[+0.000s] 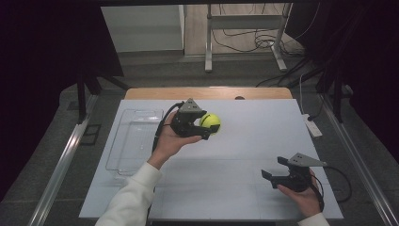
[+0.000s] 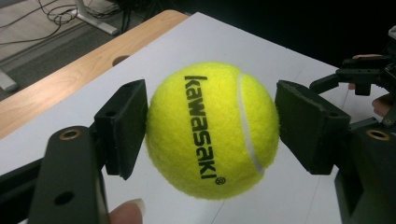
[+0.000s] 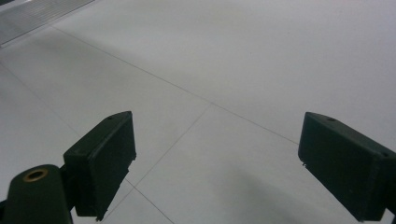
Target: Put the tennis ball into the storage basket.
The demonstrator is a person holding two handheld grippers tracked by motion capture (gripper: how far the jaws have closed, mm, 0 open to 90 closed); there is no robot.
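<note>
Left gripper (image 1: 203,126) raised above the white tabletop (image 1: 244,155), its 2 jaws pinching a yellow ball (image 1: 210,123) across the middle, pads square on opposite sides, probably so the round fuzz cannot roll free; printed "kawasaki" facing the left gripper view. Ball (image 2: 212,130) clear of the surface, near the far-left part, just beside a clear tray (image 1: 134,141), perhaps its destination. Right gripper (image 1: 275,169) low at the near-right, well apart, jaws spread and empty over bare board, seemingly waiting.
</note>
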